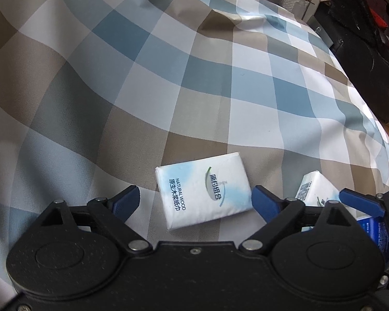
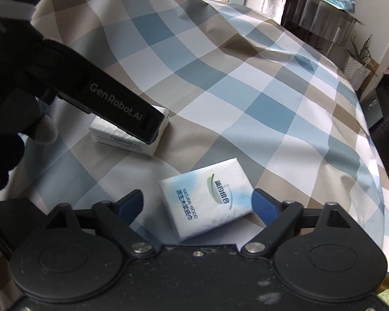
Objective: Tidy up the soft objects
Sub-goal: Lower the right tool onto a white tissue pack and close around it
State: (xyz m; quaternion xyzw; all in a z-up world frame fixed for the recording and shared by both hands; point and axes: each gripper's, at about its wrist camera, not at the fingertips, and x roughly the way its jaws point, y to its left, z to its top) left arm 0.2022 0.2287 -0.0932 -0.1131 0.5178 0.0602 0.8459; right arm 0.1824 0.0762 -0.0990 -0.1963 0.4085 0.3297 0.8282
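Observation:
Two white tissue packs with blue print lie on a checked bedspread [image 1: 168,83]. One pack [image 1: 203,193] rests flat between the blue fingers of my left gripper [image 1: 195,202], which is open, its pads clear of the pack. The second pack [image 2: 207,197] lies between the fingers of my right gripper [image 2: 198,204], also open and not pressing on it. In the left wrist view this second pack [image 1: 316,189] sits to the right, partly behind a blue right fingertip [image 1: 360,203]. In the right wrist view the left gripper's black body [image 2: 122,111] covers much of the first pack [image 2: 127,137].
A gloved hand [image 2: 5,108] holds the left gripper. The bedspread [image 2: 246,77] falls away at its right edge. Beyond it stand a potted plant [image 2: 360,59], a glass-topped table [image 2: 319,7] and dark furniture [image 1: 363,39]. A blue printed item [image 1: 378,235] shows partly under the right gripper.

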